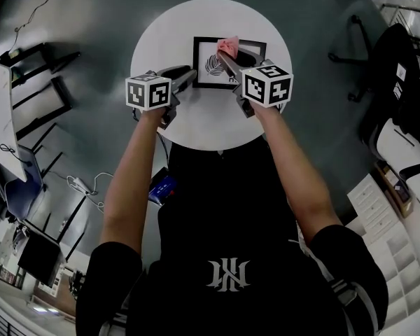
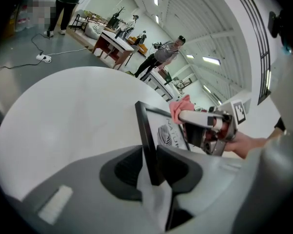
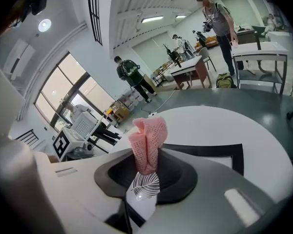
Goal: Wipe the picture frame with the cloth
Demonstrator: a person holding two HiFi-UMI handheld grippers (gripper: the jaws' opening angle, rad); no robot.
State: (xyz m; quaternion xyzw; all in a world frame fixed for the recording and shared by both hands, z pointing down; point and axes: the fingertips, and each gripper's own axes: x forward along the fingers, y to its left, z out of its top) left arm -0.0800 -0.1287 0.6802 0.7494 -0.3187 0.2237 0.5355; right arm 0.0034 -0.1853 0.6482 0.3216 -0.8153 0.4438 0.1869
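The left gripper [image 2: 154, 165] is closed narrowly on the left edge of the frame [image 2: 146, 128]; the black moulding stands between its two dark pads. That grip looks meant to pin the frame so it cannot slide under the wiping.

The right gripper [image 3: 145, 182] is clamped on the cloth [image 3: 147, 141], a pink knitted piece bunched into a wad. The wad sticks out past the jaw tips, so the soft end meets the frame and not the hard jaws. In the head view this gripper reaches in from the near right, with the cloth over the far middle of the frame, near the top moulding. Whether the cloth presses on the glass or hangs just above it is hard to tell from these angles.

The frame sits on the far half of the round white table [image 1: 196, 126], its leaf print facing up. The two grippers come at it from opposite sides, left holding and right working.

Wiping seems under way or about to start. Most of the glass lies nearer than the cloth, so a pass would likely run toward the person.
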